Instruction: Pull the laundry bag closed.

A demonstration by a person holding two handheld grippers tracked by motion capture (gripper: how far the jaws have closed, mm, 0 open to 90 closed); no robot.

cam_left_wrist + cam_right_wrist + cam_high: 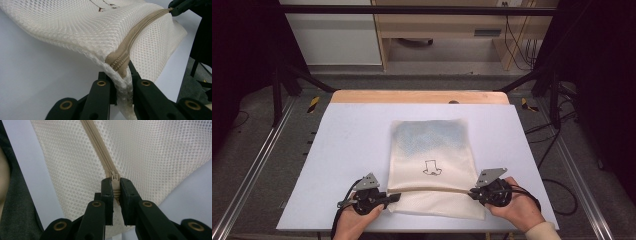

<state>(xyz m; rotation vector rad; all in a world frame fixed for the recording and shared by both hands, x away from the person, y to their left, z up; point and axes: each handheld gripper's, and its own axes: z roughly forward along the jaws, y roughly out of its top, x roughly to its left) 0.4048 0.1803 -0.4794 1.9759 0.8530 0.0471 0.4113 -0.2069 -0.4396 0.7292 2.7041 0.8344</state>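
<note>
left tongs (120,82) are clamping the mesh bag's (432,150) zipper (140,32) end; right tongs (115,192) are gripping what is probably the slider (114,175): keep the tape taut while pulling left.

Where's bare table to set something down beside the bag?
Free: the wide strip left of the mesh bag to the table edge, a narrower one on its right, and the band beyond it. Crowded: the near edge, where left tongs and right tongs pinch the zipper.

We see a cream mesh bag (432,165) lying flat on the table, with a small dark drawing on it; its beige zipper (432,190) runs across near the front edge. The zipper is closed along its visible length; its slider (114,175) sits at the right end.
</note>
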